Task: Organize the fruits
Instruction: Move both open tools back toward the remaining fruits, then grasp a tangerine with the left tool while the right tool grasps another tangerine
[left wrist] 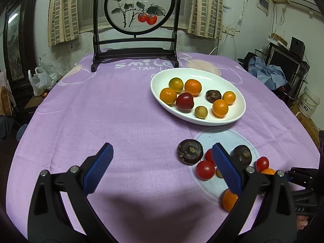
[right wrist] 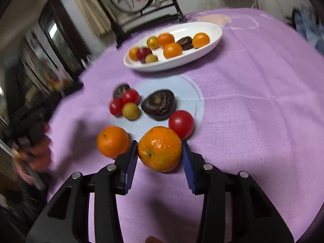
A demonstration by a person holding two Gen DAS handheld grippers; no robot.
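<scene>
A white oval plate (left wrist: 232,81) (right wrist: 212,30) holds several fruits: oranges, a red one, a dark water chestnut and a small tan one. Loose fruit lies on the purple cloth in front of it: water chestnuts (left wrist: 190,151) (right wrist: 159,104), cherry tomatoes (left wrist: 205,169) (right wrist: 181,123), a tan longan (right wrist: 131,111) and a second orange (right wrist: 112,141). My right gripper (right wrist: 160,147) is shut on a large orange (right wrist: 160,148), both pads touching its sides. My left gripper (left wrist: 162,151) is open and empty, low over the cloth left of the loose fruit.
A black-framed round painting screen (left wrist: 138,6) stands at the table's far edge behind the plate. The table edge curves away at left and right. The other gripper's black body (left wrist: 303,184) shows at the right edge of the left wrist view.
</scene>
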